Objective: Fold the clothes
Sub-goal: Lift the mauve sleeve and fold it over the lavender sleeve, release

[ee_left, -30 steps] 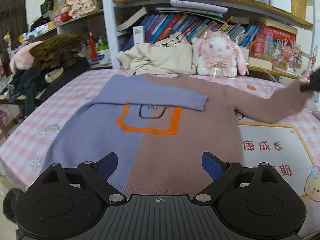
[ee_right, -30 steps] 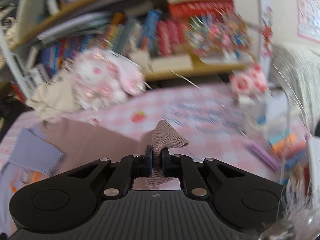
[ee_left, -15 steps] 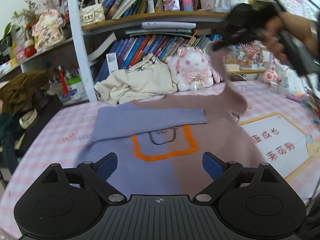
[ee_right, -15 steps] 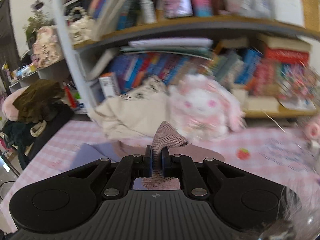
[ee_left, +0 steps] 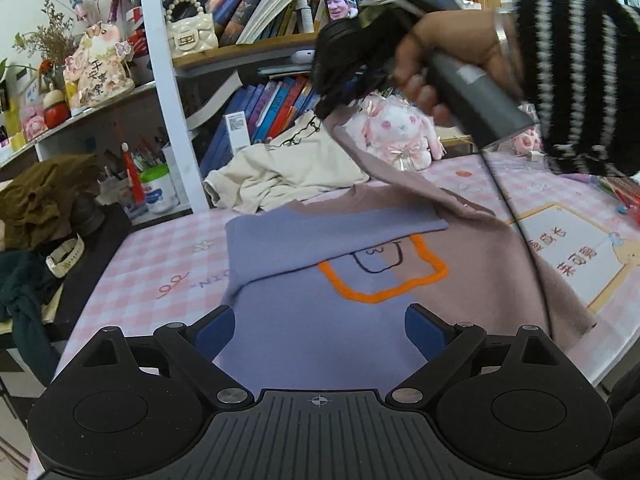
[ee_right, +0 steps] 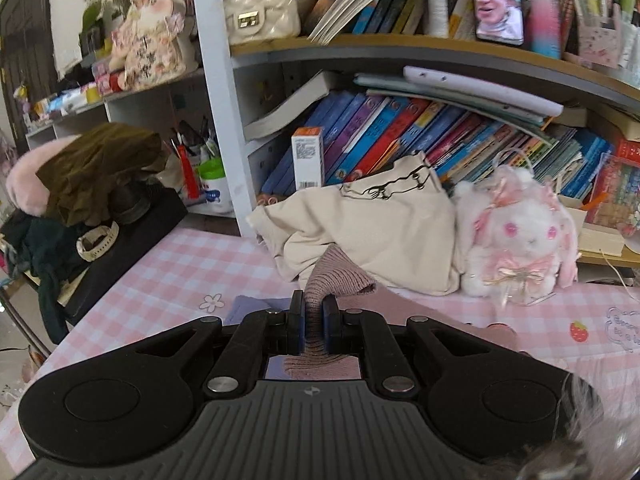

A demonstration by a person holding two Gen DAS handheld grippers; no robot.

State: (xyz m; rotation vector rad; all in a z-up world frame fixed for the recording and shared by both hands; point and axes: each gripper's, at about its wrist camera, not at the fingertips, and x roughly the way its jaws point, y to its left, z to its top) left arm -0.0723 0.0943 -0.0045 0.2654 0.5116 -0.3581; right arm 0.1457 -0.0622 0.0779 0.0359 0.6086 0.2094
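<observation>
We see the two-tone sweater point(ee_left: 360, 320) lying flat on the pink checked tablecloth point(ee_left: 160, 264), its purple half toward the left of the left wrist view and its mauve half toward the right, with an orange outlined square on the chest. The purple sleeve point(ee_left: 328, 232) is already folded across the chest. Our right gripper point(ee_right: 313, 322) is clenched on the ribbed cuff of the mauve sleeve point(ee_left: 400, 172), which rises taut from the shoulder up to the raised gripper, held by a hand point(ee_left: 452, 52) in a black and white striped cuff. Our left gripper point(ee_left: 319, 330) hangs above the sweater's hem with its blue pads spread wide and nothing between them. Behind the sweater, at the back edge of the table, a crumpled cream garment point(ee_right: 368, 228) lies touching a white and pink plush rabbit point(ee_right: 520, 248); both sit just beyond the collar, close to where the lifted sleeve hangs. A bookshelf point(ee_right: 400, 128) packed with books stands behind them. To the left, beside the table, we see a heap of dark clothes point(ee_right: 96, 176) with a pale wristwatch point(ee_right: 98, 242) on it.
</observation>
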